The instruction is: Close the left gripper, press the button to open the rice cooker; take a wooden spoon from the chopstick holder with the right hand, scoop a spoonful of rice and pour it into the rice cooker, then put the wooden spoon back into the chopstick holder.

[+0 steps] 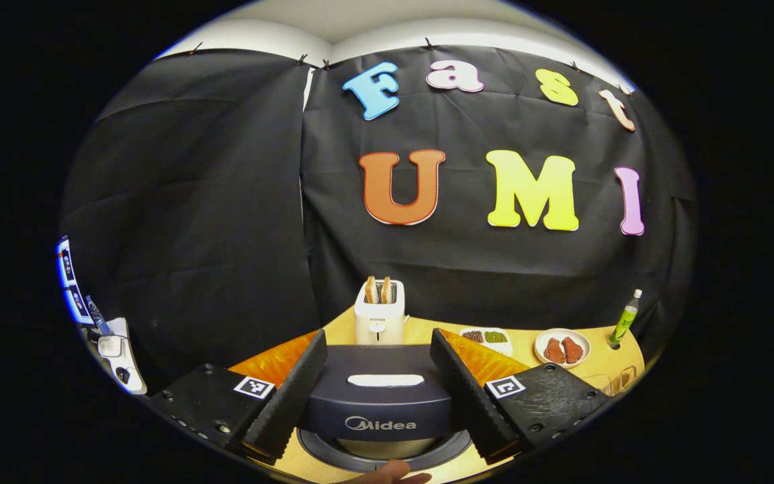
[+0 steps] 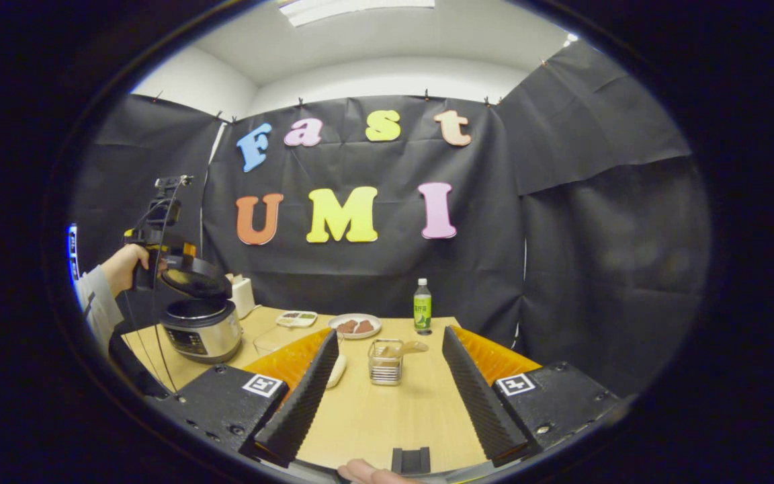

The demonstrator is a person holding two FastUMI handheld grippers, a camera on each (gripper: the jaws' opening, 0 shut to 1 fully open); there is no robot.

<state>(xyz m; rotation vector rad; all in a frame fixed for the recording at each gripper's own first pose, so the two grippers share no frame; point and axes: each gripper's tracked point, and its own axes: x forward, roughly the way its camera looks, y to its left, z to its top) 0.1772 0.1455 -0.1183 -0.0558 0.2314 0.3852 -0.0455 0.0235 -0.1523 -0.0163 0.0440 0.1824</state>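
The rice cooker (image 2: 200,329) stands at the table's left end with its dark lid (image 2: 195,282) tilted up. A hand (image 2: 125,265) holds my left gripper (image 2: 172,259) right behind that lid. In the left gripper view the lid (image 1: 379,403) lies between the spread fingers of my open left gripper (image 1: 379,343), with the pot rim (image 1: 380,456) below it. My right gripper (image 2: 390,335) is open over the table, nothing between its fingers. Straight ahead of it stands the wire chopstick holder (image 2: 385,363) with the wooden spoon (image 2: 408,348) leaning in it.
A clear bowl (image 2: 269,339) sits between the cooker and the holder. At the back stand a toaster (image 1: 379,312), a divided dish (image 1: 491,338), a plate of brown food (image 2: 355,326) and a green bottle (image 2: 422,306). Black cloth walls close in the table.
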